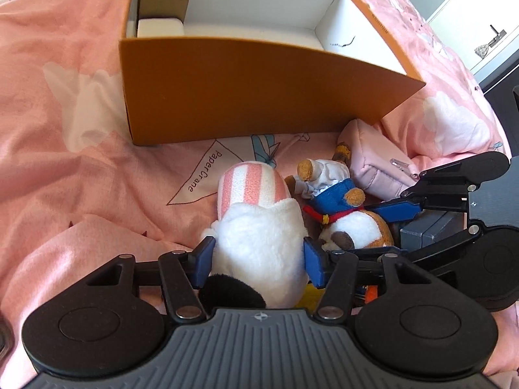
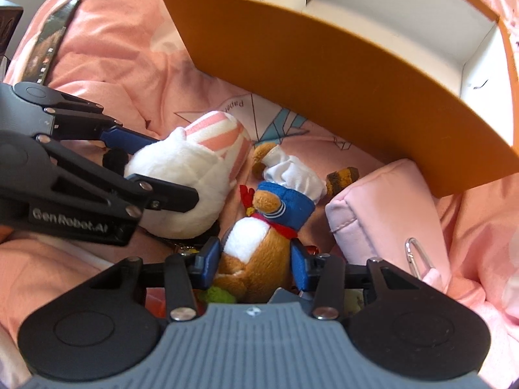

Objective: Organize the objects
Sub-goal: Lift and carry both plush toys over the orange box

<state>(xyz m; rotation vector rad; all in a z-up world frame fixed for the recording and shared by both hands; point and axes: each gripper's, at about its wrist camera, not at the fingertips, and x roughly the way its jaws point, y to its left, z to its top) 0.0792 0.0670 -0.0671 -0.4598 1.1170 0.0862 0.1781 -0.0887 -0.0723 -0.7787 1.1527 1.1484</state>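
A white plush toy with a pink-striped cap lies on the pink bedding, and my left gripper is shut on its fluffy body, one blue pad on each side. The right wrist view shows the same plush squeezed between the left gripper's fingers. Beside it lies a brown plush animal in a blue and white sailor outfit. My right gripper is shut on its brown lower body. In the left wrist view, this brown plush sits between the right gripper's fingers.
An open orange box with a white interior stands just beyond the toys; a small brown box and a white block sit in its far left corner. A pale pink zip pouch lies against the box, right of the brown plush. Rumpled pink bedding surrounds everything.
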